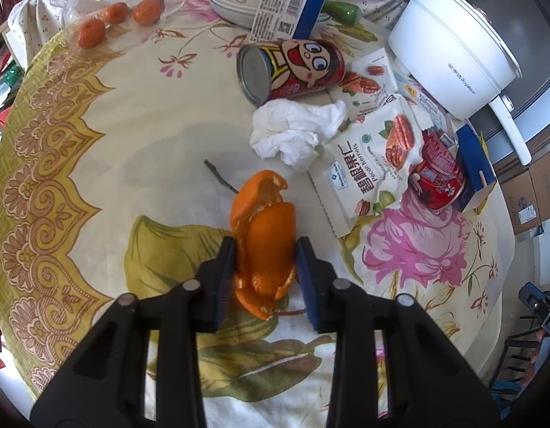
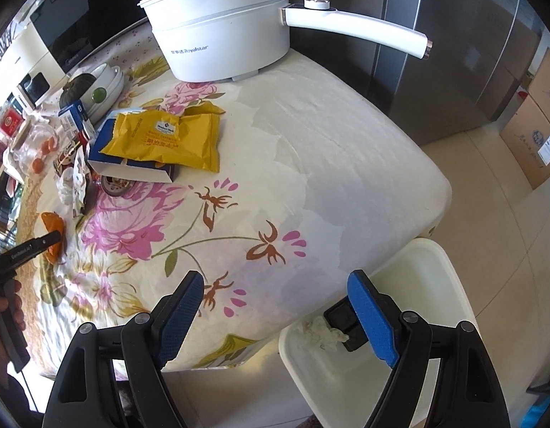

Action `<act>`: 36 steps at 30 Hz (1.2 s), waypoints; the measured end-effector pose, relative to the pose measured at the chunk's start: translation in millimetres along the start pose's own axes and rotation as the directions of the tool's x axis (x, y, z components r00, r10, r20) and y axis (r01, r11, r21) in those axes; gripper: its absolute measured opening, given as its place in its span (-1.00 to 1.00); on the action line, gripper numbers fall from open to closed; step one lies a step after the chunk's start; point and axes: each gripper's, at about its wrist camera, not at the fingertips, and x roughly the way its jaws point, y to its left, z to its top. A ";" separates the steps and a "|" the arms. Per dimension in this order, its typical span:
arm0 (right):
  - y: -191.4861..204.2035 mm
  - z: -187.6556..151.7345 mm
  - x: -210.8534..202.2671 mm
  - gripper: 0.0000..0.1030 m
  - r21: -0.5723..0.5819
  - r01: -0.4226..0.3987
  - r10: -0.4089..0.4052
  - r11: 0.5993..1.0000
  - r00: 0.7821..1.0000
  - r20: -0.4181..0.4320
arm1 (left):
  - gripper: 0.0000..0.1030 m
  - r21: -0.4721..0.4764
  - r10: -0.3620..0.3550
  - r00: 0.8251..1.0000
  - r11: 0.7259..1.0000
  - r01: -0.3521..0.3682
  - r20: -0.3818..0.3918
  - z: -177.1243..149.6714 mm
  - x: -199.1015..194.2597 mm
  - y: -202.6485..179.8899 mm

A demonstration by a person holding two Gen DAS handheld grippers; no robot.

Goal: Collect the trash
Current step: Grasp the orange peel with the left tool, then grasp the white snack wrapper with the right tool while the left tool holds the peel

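Note:
My left gripper (image 1: 265, 249) is shut on an orange peel (image 1: 266, 239) that rests on the floral tablecloth; the peel also shows in the right wrist view (image 2: 54, 235), with the left gripper (image 2: 52, 240) on it. My right gripper (image 2: 276, 287) is open and empty, above the table's near corner and a white bin (image 2: 435, 271) on the floor. The bin holds a crumpled tissue (image 2: 323, 331) and a black item (image 2: 342, 319). More trash lies beyond the peel: a crumpled white tissue (image 1: 293, 132), a pecan packet (image 1: 371, 174), a red can (image 1: 293, 67), a red cup (image 1: 441, 178).
A white electric pot (image 1: 457, 46) with a long handle stands at the far right, also in the right wrist view (image 2: 225, 32). A yellow packet (image 2: 168, 139) lies on a blue box (image 2: 132, 173). Stacked bowls (image 1: 239, 0) and a glass jar with small oranges (image 1: 111, 14) sit at the back.

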 end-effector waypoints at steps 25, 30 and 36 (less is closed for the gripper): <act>169.4 32.0 38.3 0.63 -0.066 -0.175 0.174 0.982 0.984 -0.029 | -0.44 -0.043 -0.109 0.987 0.992 0.115 0.118 -5.1 -95.4 49.6; 207.0 34.7 57.5 0.63 0.020 -0.227 0.226 0.974 0.974 0.020 | -0.44 -0.062 -0.098 0.986 0.992 0.107 0.133 -9.2 -103.5 69.3; 230.4 39.7 84.2 0.47 0.117 -0.278 0.264 0.953 0.957 0.123 | -0.44 -0.075 -0.114 0.984 0.989 0.125 0.135 -12.8 -108.8 85.3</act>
